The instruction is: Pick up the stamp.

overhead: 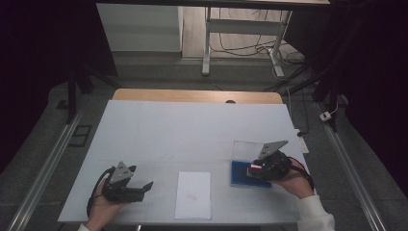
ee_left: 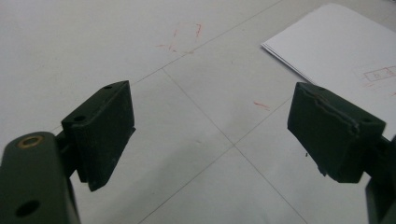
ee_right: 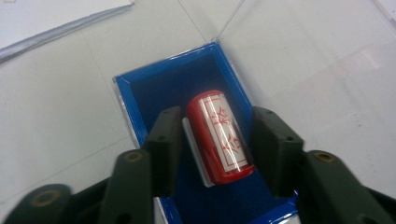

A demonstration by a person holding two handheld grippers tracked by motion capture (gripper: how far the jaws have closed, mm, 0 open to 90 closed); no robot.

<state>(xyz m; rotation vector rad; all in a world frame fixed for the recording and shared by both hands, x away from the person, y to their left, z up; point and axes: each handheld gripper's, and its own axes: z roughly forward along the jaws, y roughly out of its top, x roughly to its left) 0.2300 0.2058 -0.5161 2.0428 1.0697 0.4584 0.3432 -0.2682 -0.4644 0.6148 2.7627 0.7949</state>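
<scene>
The red stamp (ee_right: 220, 137) lies on its side in the blue box (ee_right: 135, 100), with a white label on top and a white part under it. The box sits on the right side of the white table (overhead: 192, 130), near the person. Its clear lid (ee_right: 317, 60) is open and lies flat on the far side of the box.

The right gripper (ee_right: 217, 151) reaches into the box. Its two black jaws stand one on each side of the stamp. The left jaw looks like it touches the white part. A small gap shows beside the right jaw. So the jaws are close around the stamp, but I do not think they squeeze it yet.

To do this step well, the jaws should close slowly on the middle of the stamp. It is round and smooth, so it could roll or slip. Keep the jaws level and clear of the box walls. Then lift straight up, so the box stays put.

The left gripper (overhead: 126, 185) rests at the near left of the table. Its jaws are wide apart with nothing in them. The sheet of paper (overhead: 193, 195) lies between the two hands, near the front edge.
</scene>
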